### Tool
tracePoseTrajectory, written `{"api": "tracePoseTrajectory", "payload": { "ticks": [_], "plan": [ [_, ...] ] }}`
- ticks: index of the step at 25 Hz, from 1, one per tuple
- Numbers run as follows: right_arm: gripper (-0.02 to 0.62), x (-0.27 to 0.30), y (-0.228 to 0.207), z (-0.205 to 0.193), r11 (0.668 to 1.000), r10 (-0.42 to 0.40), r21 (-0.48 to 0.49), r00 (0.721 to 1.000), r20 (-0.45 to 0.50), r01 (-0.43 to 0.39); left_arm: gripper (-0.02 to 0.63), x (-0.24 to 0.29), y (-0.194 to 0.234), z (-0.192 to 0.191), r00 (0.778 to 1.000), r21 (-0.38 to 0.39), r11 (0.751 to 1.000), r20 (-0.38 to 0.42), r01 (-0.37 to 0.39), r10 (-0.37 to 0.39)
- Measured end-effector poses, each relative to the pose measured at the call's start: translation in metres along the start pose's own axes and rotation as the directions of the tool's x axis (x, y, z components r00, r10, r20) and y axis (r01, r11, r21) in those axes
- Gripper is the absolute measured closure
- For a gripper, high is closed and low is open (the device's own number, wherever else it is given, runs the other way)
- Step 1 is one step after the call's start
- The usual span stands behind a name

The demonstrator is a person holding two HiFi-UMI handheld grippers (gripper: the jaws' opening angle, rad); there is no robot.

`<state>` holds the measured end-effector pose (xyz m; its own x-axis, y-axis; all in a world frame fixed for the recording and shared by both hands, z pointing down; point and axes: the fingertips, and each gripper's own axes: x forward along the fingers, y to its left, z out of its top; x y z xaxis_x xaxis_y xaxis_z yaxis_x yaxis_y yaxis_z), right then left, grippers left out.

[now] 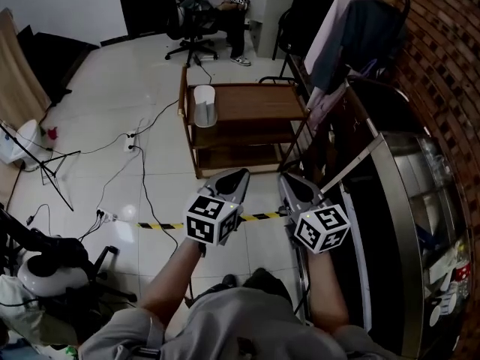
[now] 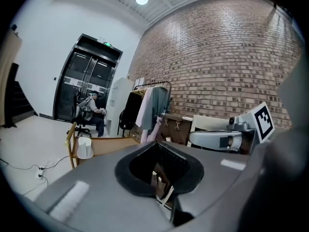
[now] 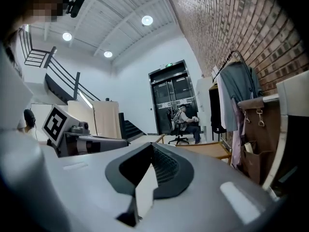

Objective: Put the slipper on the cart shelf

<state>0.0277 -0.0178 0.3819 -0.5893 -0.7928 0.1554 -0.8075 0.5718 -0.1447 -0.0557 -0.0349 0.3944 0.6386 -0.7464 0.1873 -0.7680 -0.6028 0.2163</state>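
Observation:
In the head view each hand carries a grey slipper toward the wooden cart (image 1: 259, 102), which stands a little way ahead on the floor. My left gripper (image 1: 225, 201) is shut on the left slipper (image 1: 231, 183). My right gripper (image 1: 304, 207) is shut on the right slipper (image 1: 298, 189). In the left gripper view the slipper (image 2: 96, 197) fills the lower frame with its dark opening facing up, and the cart (image 2: 113, 143) lies beyond it. In the right gripper view a pale jaw grips the rim of the other slipper (image 3: 212, 187).
A white container (image 1: 204, 105) stands on the cart's top shelf at its left end. A clothes rack (image 1: 352, 28) with hanging garments and a steel counter (image 1: 420, 201) line the right side. Cables (image 1: 127, 163) and striped tape (image 1: 161, 225) cross the floor. A person sits on an office chair (image 1: 196, 28) behind.

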Motion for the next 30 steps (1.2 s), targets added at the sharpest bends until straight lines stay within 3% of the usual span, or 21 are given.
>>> {"api": "tracePoseTrajectory", "payload": {
  "ticks": [14,21,30],
  "plan": [
    [0.595,0.150,-0.084,0.020,0.992,0.120,-0.025,0.993,-0.023,-0.120,0.598,0.116,0.119,0.025,0.987,-0.010,0.987,-0.006,-0.161,0.161],
    [0.595,0.230,-0.126,0.029,0.977,0.215,-0.005,0.976,-0.042,-0.215,0.598,0.176,0.184,0.027,0.961,-0.029,0.961,-0.044,-0.274,0.272],
    [0.595,0.320,-0.142,0.017,0.965,0.261,0.035,0.962,-0.082,-0.259,0.598,0.216,0.273,0.014,0.922,-0.041,0.926,-0.117,-0.375,0.369]
  ]
}}
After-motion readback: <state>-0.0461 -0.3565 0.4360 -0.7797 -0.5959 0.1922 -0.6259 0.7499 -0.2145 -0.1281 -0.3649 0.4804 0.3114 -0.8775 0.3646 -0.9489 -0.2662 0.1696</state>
